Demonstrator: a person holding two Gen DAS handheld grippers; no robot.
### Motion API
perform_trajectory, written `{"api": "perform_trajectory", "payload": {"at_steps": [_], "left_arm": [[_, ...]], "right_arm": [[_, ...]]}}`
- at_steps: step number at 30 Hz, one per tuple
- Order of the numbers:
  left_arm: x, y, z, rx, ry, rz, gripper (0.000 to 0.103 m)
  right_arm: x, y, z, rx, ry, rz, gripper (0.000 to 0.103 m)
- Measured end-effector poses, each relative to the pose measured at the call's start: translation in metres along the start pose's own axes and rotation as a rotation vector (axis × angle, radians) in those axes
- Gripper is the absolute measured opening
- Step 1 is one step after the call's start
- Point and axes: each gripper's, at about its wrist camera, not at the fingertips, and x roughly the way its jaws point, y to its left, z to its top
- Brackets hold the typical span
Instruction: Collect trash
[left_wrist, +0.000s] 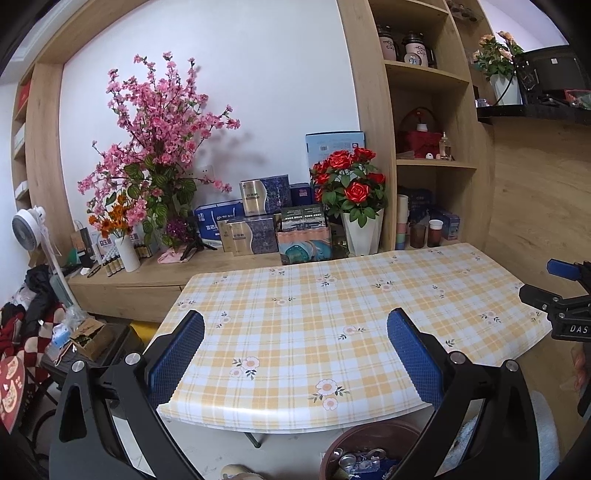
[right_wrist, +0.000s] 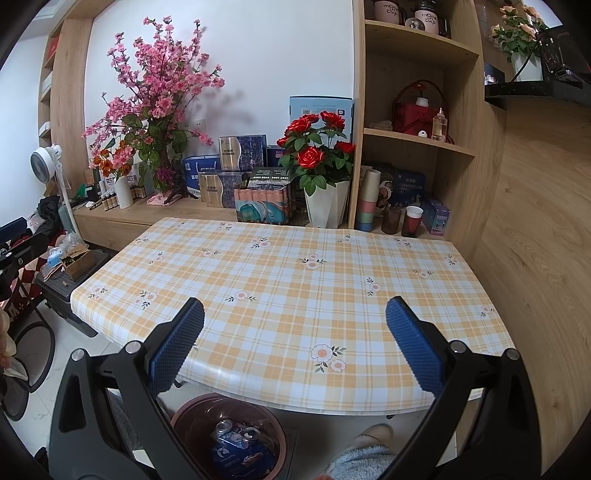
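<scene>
Wooden shelving and a low sideboard fill the back wall, crowded with boxed goods, a tall pink blossom arrangement (left_wrist: 159, 147) and a white pot of red roses (right_wrist: 317, 155). In front stands a table (right_wrist: 295, 288) covered in a yellow-and-white plaid cloth with small flower prints; no trash shows on its top in either view.

Below the table's near edge, on the pale floor, sits a round dark-red trash bin (right_wrist: 192, 417). Inside it lie crushed drink cans (right_wrist: 236, 432) and a blue wrapper (right_wrist: 240, 456).

Both tools hang over the table's near edge. The left gripper (left_wrist: 295, 354) has its blue-padded fingers spread wide with nothing between them. The right gripper (right_wrist: 295, 347) is likewise spread wide and empty.

The bin lies below and toward the camera from both sets of fingers: lower right in the left wrist view, lower left in the right wrist view, so it sits between the two hands. The collecting appears finished or close to it, since the trash in view is already in the bin.
</scene>
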Motion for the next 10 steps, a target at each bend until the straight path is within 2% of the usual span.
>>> {"api": "perform_trajectory", "payload": {"at_steps": [10], "left_arm": [[-0.0002, -0.0005, 0.0036, -0.003, 0.001, 0.006, 0.097]], "right_arm": [[-0.0001, -0.0004, 0.0003, 0.001, 0.002, 0.0, 0.097]]}}
